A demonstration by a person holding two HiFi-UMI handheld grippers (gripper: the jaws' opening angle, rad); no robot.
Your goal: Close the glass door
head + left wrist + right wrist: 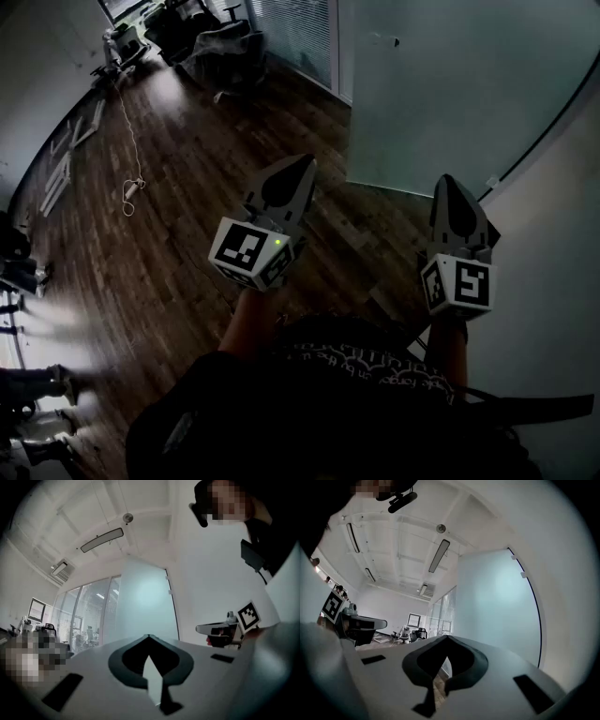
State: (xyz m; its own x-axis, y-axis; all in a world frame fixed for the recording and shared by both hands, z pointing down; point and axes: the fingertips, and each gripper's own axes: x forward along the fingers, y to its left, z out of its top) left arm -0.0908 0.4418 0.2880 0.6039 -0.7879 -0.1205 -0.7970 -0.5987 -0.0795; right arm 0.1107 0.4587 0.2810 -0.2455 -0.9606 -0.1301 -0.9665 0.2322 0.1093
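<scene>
Both tongs up in front of me, about level, tips pointing at the glass door. Left tongs are pressed together with nothing between them; in the left gripper view the tips meet at a point, with only the door's pale panel behind the gap. Right tongs are also pressed together and empty.

My read on why: a door gets pushed or swung, not pinched, so closed tips make a firm nose to press with. Arms are tucked near my body, so this looks like the approach stage, with no contact yet.

The door is a frosted panel, upright, ahead and to my right. Its far edge carries small fittings next to the white wall, which I take to be the hinge side. I can't make out a handle. The panel's left edge is free over the wooden floor.

The right tongs sit in line with the panel's lower edge, apart from it. The left tongs point just left of the free edge, also apart. I'd judge the door is not yet shut.
</scene>
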